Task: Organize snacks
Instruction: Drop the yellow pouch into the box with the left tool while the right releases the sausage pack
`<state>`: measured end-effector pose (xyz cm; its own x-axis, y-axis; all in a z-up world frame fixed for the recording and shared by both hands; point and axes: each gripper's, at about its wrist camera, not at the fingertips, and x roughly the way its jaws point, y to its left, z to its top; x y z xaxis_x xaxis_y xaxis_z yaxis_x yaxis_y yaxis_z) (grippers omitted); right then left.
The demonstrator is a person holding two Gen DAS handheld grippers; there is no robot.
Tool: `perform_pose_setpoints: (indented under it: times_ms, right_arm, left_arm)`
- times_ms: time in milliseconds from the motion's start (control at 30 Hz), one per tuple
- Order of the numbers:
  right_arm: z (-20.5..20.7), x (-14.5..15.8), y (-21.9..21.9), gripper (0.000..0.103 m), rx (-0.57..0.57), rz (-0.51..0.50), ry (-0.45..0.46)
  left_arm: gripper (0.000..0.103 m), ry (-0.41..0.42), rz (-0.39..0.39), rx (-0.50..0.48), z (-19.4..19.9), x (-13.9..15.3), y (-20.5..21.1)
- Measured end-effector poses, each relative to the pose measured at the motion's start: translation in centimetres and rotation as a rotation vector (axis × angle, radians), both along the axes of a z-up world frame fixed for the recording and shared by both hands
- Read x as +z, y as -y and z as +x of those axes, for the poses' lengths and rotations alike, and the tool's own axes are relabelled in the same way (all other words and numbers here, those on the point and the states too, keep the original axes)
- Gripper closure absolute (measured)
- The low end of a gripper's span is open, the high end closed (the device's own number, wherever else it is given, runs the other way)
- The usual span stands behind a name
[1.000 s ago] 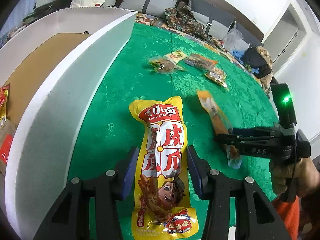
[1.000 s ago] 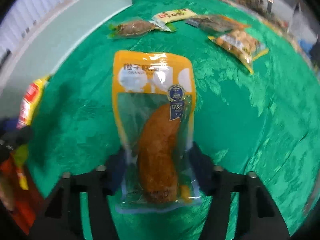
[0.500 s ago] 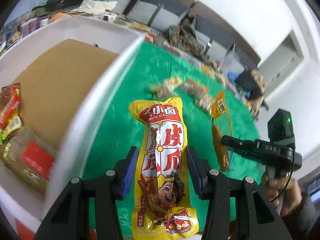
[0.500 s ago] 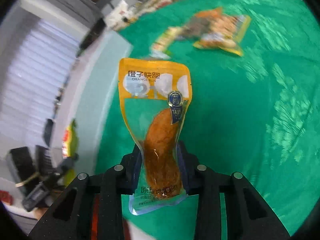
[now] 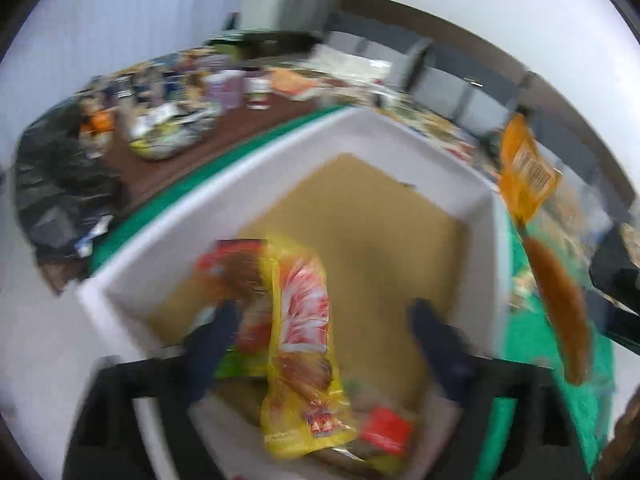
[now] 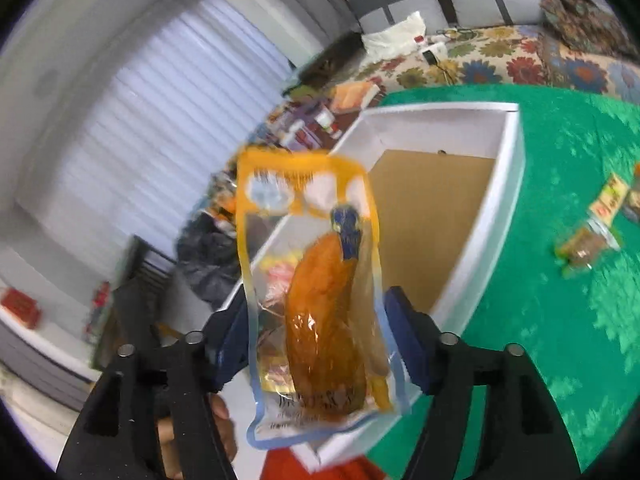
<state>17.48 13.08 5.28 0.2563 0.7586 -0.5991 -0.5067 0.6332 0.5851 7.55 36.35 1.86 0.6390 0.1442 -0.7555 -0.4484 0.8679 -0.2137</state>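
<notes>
My left gripper [image 5: 324,332] hangs over the white box [image 5: 256,184], its jaws opening wide. The yellow snack pack [image 5: 300,320] lies loose between them, tilted, down among the snacks in the box; the view is blurred. My right gripper [image 6: 320,336] is raised at the near corner of the white box [image 6: 512,152], and its jaws are opening. The orange drumstick pack [image 6: 320,300] stands upright between them, the pads no longer squeezing it. The left wrist view shows that same orange pack [image 5: 532,200] at the right, beyond the box wall.
Red and brown packs [image 5: 384,428] lie in the near end of the box; its far cardboard floor [image 6: 424,220] is bare. Several loose snacks [image 6: 588,240] lie on the green cloth at the right. A cluttered side table [image 5: 180,120] stands behind the box.
Both grippers swung from the green cloth up and across to the box. The left jaws spread and let go of the yellow pack. The right jaws widened around the orange pack.
</notes>
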Motion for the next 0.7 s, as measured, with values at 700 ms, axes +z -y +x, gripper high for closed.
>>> perform_pose_setpoints:
  times_ms: [700]
  right_arm:
    - [-2.4,-14.8,23.1,0.033,-0.316,-0.679,0.262]
  left_arm:
    - [0.006,0.008,0.191,-0.279,2.2,-2.1,14.0]
